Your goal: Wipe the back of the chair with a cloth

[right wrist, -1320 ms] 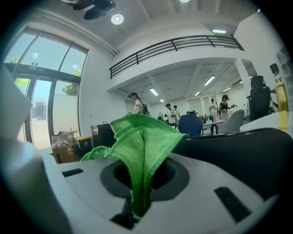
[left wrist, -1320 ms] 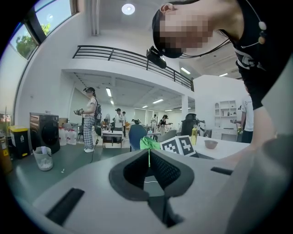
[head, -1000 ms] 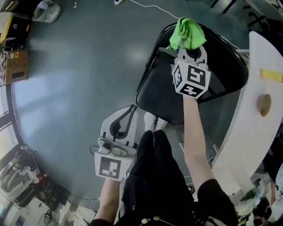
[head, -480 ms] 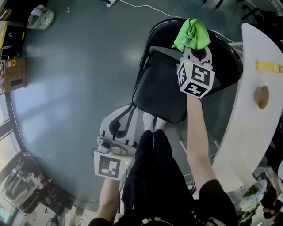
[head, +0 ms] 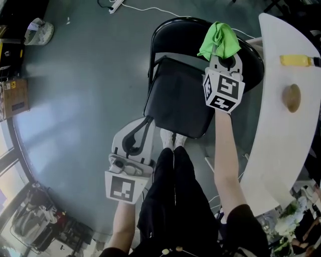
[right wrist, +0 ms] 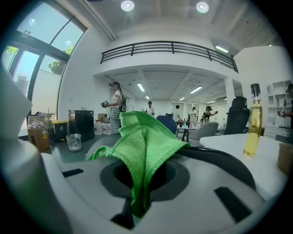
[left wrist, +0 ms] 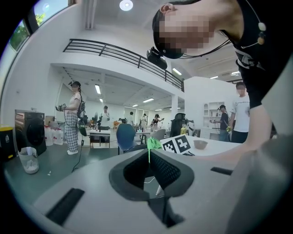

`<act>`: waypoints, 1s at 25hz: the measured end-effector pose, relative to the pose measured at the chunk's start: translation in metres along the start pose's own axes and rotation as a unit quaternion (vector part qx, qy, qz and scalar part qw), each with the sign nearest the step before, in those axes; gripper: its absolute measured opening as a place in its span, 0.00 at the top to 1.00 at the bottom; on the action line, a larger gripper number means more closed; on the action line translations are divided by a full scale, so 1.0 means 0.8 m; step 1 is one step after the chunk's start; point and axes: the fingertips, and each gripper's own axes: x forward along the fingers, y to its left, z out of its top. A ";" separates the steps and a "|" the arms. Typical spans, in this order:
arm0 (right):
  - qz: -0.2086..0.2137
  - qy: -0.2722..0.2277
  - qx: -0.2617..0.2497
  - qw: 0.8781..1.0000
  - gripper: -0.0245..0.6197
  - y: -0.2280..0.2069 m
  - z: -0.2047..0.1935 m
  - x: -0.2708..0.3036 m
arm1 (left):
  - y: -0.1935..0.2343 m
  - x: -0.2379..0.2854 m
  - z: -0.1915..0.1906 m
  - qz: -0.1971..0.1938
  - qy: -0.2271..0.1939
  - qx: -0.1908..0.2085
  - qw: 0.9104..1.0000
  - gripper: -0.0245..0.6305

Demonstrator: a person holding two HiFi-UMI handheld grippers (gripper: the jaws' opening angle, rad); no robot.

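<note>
Cloth (head: 218, 40): bright green, soft woven fabric, crumpled, edge stitched. Chair (head: 175, 100): black, seat rounded and padded, back curved. Cloth is clamped between closed jaws of right gripper (head: 222, 56) and held at top of chair back; contact cannot be told. Left gripper (head: 135, 140): jaws brought together, nothing held, kept near chair seat's front edge.

Large open-plan office-type lab is indicated by railed mezzanine (right wrist: 167, 48), ceiling lights (right wrist: 127, 5), desks (left wrist: 103, 133), office chairs (right wrist: 204, 130), several standing people (left wrist: 73, 114).
</note>
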 end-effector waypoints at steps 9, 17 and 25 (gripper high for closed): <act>-0.027 0.001 -0.002 1.000 0.89 -0.058 -0.013 -0.025 | -0.037 0.022 -0.001 -0.030 0.003 0.005 1.000 0.94; -0.058 0.007 -0.003 0.998 0.89 -0.109 -0.028 -0.056 | -0.064 0.033 0.001 -0.054 0.003 0.010 0.999 0.94; -0.092 0.017 -0.006 0.996 0.89 -0.151 -0.043 -0.087 | -0.087 0.037 0.005 -0.076 0.004 0.014 0.997 0.94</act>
